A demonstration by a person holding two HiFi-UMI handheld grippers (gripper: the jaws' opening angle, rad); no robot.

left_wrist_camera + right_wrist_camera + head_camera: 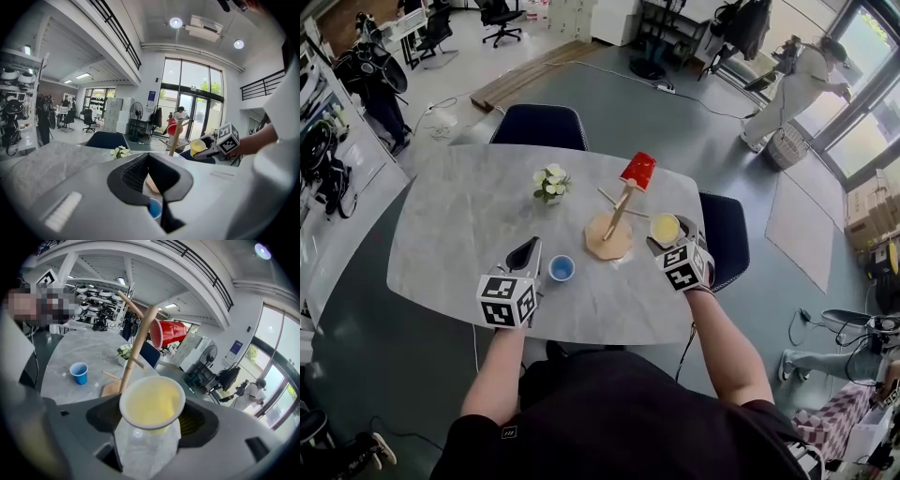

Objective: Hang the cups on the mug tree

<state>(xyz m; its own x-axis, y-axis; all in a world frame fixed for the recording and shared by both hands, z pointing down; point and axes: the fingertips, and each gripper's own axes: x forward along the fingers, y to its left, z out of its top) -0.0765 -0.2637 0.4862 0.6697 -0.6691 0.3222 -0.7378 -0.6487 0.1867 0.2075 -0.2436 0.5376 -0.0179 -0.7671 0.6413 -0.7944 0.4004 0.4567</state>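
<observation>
We look down on a grey, stone-patterned table (450,234) with rounded corners, the largest thing here, with dark blue padded chairs (539,127) drawn up at its far side and its right side. Right of its middle stands a pale wooden mug tree (605,239), an upright post with short pegs on a flat base. Next in size are the tools we hold. The left gripper (528,247) lies low over the near part of the table, its two fingers pressed together with nothing between them. The right gripper (667,240) is clamped on a cup just to the right of the tree's base. A small white pot (549,195) sits left of the tree, well apart from it, and holds a bunch of white and pale yellow flowers (550,176) with green leaves. Then come the cups. A red cup (638,171) hangs at the top of the mug tree, tipped on its side with its mouth toward the post; what is inside we cannot tell. The yellow cup (152,404) with a white rim, gripped by the right gripper, is held clear of the tabletop near the post, its mouth turned toward the gripper's camera and showing only its bare yellow inside. The small blue cup (562,268) stands upright on the table just beside the left gripper's fingertips, between them and the tree's base, showing only its blue bottom.
</observation>
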